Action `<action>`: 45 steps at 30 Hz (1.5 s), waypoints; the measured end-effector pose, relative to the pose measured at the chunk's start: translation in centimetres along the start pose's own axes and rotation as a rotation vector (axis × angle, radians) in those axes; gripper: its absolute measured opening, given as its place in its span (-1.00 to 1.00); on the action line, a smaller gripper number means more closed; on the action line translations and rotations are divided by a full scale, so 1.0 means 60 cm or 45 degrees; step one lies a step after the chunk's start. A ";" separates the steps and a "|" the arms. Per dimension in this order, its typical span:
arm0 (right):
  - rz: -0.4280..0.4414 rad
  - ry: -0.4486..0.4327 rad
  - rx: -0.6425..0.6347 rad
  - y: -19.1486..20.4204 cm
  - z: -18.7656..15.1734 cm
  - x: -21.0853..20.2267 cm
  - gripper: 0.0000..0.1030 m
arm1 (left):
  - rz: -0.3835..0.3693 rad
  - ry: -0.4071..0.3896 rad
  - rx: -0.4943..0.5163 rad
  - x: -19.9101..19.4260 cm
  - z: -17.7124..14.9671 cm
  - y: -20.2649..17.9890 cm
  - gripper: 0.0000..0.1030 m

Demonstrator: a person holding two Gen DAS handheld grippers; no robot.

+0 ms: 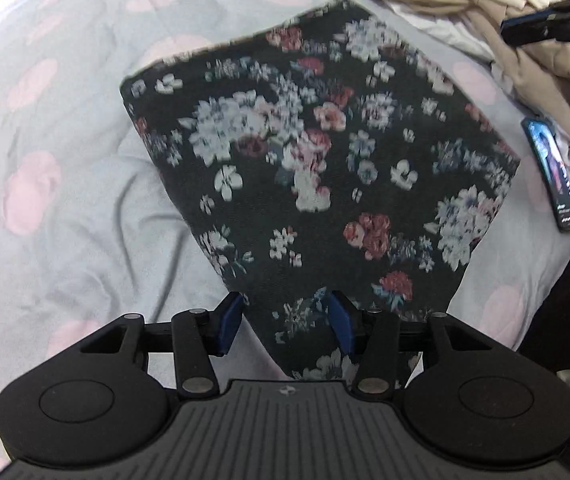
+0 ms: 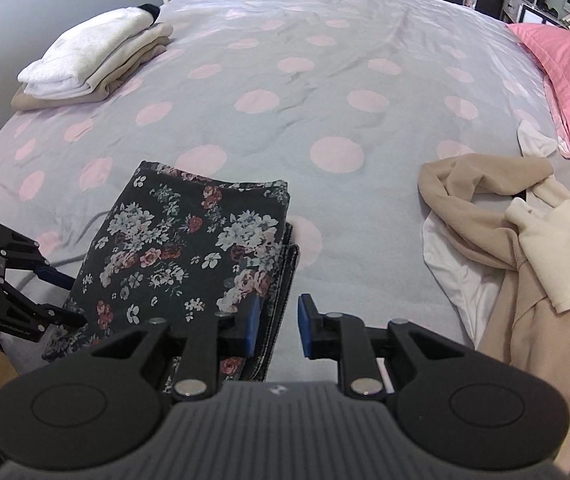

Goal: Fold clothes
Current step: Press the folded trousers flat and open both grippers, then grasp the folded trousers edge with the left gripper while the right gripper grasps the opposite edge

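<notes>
Bed under a grey cover with pink dots [image 2: 325,80]. Folded floral garment [image 2: 189,248] lies at the near edge, long axis running away from it toward mid-bed. Loose beige and cream clothes [image 2: 525,240] heaped to its right, a phone [image 1: 553,172] beside them; folded pile [image 2: 93,56] far left, pink pillow [image 2: 565,64] far right — wide bare cover between. Left gripper [image 1: 285,320] spread, pads astride the garment's near corner, not pressing. Right gripper [image 2: 279,326] partly spread over the garment's right edge — pinching nothing.
</notes>
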State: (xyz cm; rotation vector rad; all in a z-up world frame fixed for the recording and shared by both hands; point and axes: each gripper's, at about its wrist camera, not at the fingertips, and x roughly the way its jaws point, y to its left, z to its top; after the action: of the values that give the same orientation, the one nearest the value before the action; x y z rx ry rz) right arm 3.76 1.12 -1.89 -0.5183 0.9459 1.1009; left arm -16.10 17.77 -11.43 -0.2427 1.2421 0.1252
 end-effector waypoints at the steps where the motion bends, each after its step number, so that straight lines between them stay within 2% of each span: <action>1: 0.000 -0.001 0.012 -0.005 -0.001 0.000 -0.49 | 0.000 -0.023 0.002 -0.010 0.003 0.002 -0.11; 4: 0.000 0.002 0.047 -0.019 -0.005 0.001 -0.31 | 0.010 -0.125 -0.044 -0.038 0.017 0.026 -0.06; 5: 0.005 0.004 0.062 -0.023 -0.005 0.002 -0.24 | 0.018 -0.150 -0.083 -0.043 0.022 0.038 0.01; 8: 0.031 0.013 0.103 -0.032 -0.008 0.009 -0.15 | 0.037 -0.193 -0.236 -0.047 0.039 0.077 0.04; 10: 0.048 0.022 0.127 -0.035 -0.009 0.016 -0.04 | 0.028 -0.190 -0.343 -0.040 0.043 0.106 0.05; 11: 0.055 0.025 0.141 -0.036 -0.009 0.019 0.09 | 0.024 -0.189 -0.396 -0.036 0.045 0.121 0.05; 16: 0.114 0.048 0.267 -0.055 -0.011 0.045 0.14 | 0.011 -0.145 -0.531 -0.005 0.046 0.156 0.05; 20: 0.165 0.085 0.353 -0.063 -0.012 0.075 0.22 | -0.055 -0.156 -0.604 0.013 0.038 0.174 0.07; 25: 0.189 0.161 0.393 -0.062 -0.017 0.120 0.25 | -0.095 -0.159 -0.657 0.027 0.036 0.184 0.13; 27: 0.196 0.184 0.416 -0.064 -0.018 0.136 0.33 | -0.097 -0.169 -0.653 0.029 0.037 0.183 0.15; 32: 0.264 0.217 0.543 -0.076 -0.019 0.173 0.31 | -0.117 -0.182 -0.654 0.033 0.039 0.185 0.17; 38: 0.326 0.253 0.611 -0.073 -0.021 0.211 0.27 | -0.225 -0.197 -0.702 0.033 0.041 0.192 0.17; 45: 0.358 0.252 0.649 -0.074 -0.031 0.235 0.30 | -0.320 -0.192 -0.758 0.066 0.047 0.195 0.17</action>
State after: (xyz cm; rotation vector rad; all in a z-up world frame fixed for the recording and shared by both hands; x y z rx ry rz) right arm 9.09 5.19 -15.17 -0.0742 1.4520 1.0149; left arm -14.84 29.63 -15.69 -0.8855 0.9897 0.2897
